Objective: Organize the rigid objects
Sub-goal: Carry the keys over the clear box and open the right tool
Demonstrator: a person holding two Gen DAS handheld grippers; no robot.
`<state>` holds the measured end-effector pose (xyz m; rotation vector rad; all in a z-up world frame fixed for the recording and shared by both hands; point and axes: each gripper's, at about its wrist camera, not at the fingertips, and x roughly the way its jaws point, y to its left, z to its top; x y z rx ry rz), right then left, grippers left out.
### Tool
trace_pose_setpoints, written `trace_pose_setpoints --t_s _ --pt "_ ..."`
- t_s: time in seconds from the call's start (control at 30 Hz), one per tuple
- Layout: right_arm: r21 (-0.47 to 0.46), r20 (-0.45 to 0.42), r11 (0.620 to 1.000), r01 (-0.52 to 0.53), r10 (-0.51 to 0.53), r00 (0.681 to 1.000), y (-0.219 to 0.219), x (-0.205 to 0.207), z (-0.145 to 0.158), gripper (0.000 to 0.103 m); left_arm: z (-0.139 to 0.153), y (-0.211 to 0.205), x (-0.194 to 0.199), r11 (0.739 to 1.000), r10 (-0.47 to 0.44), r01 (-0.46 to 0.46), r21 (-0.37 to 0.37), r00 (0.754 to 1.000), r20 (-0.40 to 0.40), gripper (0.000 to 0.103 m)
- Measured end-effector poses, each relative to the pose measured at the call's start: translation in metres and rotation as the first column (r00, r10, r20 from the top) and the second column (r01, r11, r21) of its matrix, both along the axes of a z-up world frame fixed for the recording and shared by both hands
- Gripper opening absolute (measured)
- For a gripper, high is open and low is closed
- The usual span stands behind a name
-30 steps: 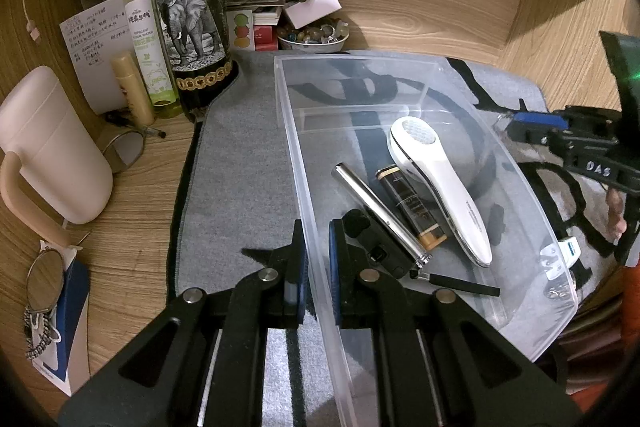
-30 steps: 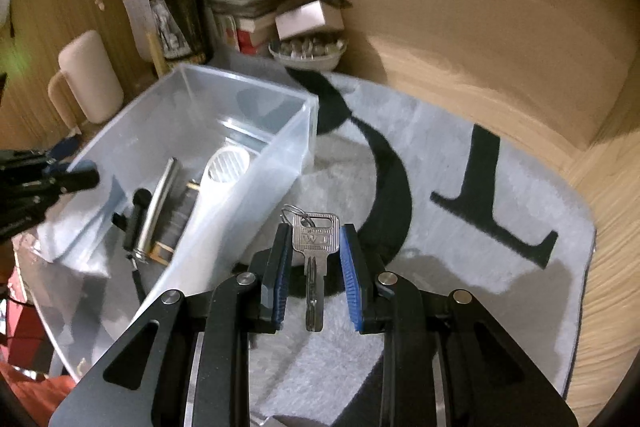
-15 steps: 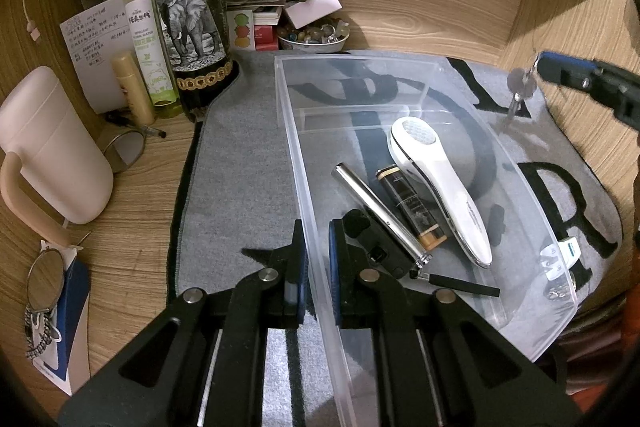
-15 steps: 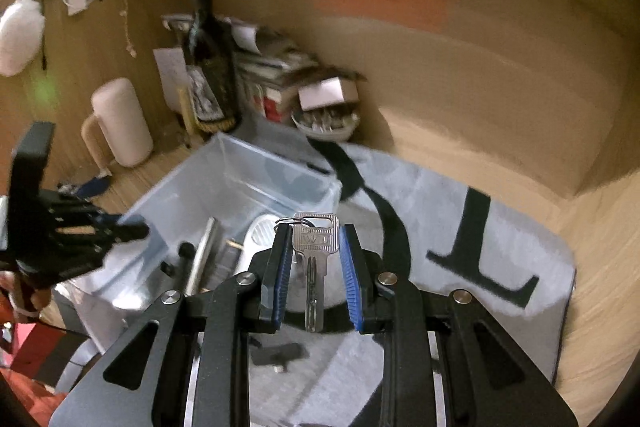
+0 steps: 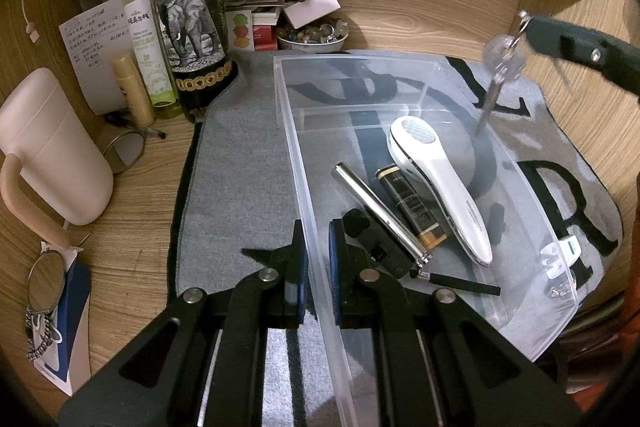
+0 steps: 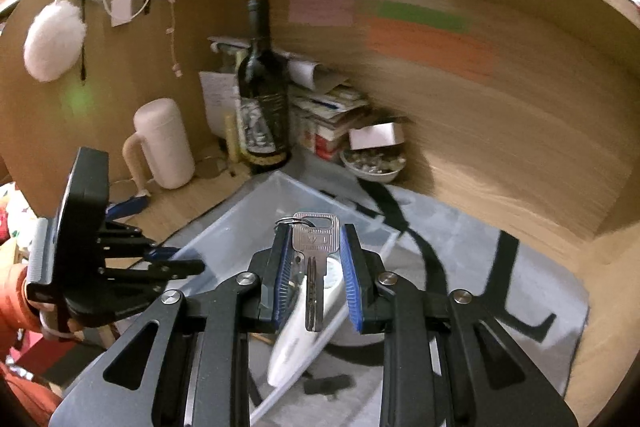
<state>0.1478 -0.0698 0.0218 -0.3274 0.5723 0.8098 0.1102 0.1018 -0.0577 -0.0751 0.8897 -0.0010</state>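
The left hand-held gripper (image 5: 317, 267) is clamped on the near left wall of a clear plastic bin (image 5: 292, 131), one blue pad outside the wall and the other inside. The bin sits on a grey mat with black letters (image 5: 240, 163) that lies on the wooden desk (image 5: 136, 211).

Inside the bin lie a white handheld device (image 5: 436, 183), a silver metal tube (image 5: 376, 211), a dark cylinder with a gold end (image 5: 412, 207) between those two, and a black gadget with a thin strap (image 5: 380, 247) near the left gripper's inner pad.

The right hand-held gripper (image 6: 316, 275) is closed on a silver key (image 6: 314, 267), gripped flat between its blue pads with the blade pointing back toward the camera and a small ring at the head. In the left wrist view the key (image 5: 500, 67) appears blurred, hanging in the air above the far right side of the bin, clear of the things inside.

At the back left of the desk stand a dark wine bottle with an elephant label (image 5: 188, 19), a green spray bottle (image 5: 146, 39), a pale pink jug with a handle (image 5: 52, 151) and a small bowl of trinkets (image 5: 312, 37). Papers and small boxes are stacked behind them against the wooden wall.
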Motion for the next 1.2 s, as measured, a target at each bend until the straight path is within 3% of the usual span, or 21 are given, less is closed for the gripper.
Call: trace_pose_setpoints --t_s 0.57,0.93,1.1,1.2 --pt "-0.167 -0.157 0.983 -0.077 0.051 0.986 0.050 0.013 -0.067 0.022 0.000 -0.001 0.000 1.000 0.000 0.000 0.002 1.000 0.000 0.009" --pt "-0.260 -0.211 0.959 -0.113 0.058 0.976 0.063 0.015 -0.090 0.022 0.000 -0.001 0.000 1.000 0.001 -0.001 0.003 1.000 -0.001 0.009" --pt "-0.257 -0.205 0.960 -0.111 0.059 0.977 0.062 0.015 -0.090 0.022 0.000 -0.001 0.000 1.000 0.000 0.000 0.002 1.000 0.000 0.009" --pt "-0.251 -0.198 0.962 -0.105 0.055 0.979 0.060 0.016 -0.085 0.030 0.000 -0.001 0.000 1.000 -0.001 0.001 0.001 1.000 0.001 0.009"
